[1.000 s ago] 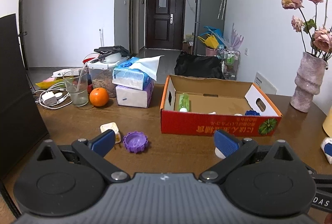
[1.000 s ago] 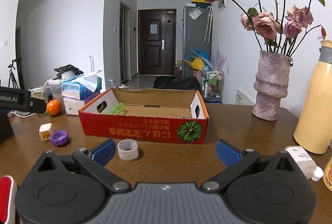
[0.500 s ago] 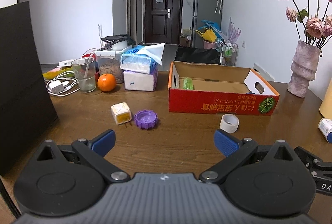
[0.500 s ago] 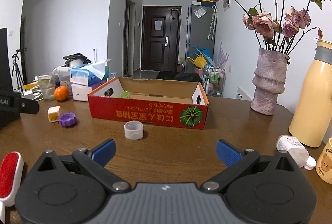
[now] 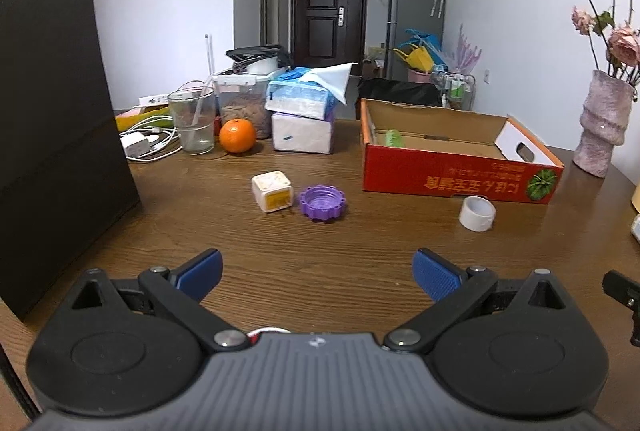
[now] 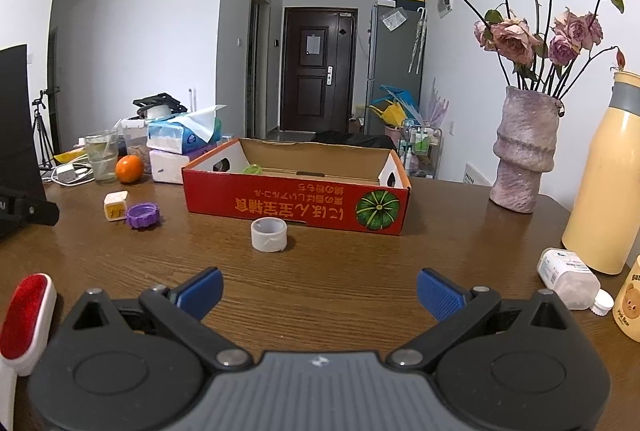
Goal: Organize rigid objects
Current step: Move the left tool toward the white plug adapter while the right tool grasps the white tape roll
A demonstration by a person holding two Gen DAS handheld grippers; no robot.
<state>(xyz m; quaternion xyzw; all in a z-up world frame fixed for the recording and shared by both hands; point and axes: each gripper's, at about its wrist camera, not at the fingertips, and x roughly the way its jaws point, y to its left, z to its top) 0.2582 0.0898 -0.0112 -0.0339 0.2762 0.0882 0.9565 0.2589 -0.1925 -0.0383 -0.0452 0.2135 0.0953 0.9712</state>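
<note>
Both grippers have backed away from the red box (image 5: 460,177); left gripper (image 5: 316,273) fingers spread, cube (image 5: 271,190) and purple cap (image 5: 322,202) left of it. Right gripper (image 6: 318,289) spread empty; tape roll (image 6: 269,234) before the box on the bench (image 6: 400,271), unsorted.
</note>
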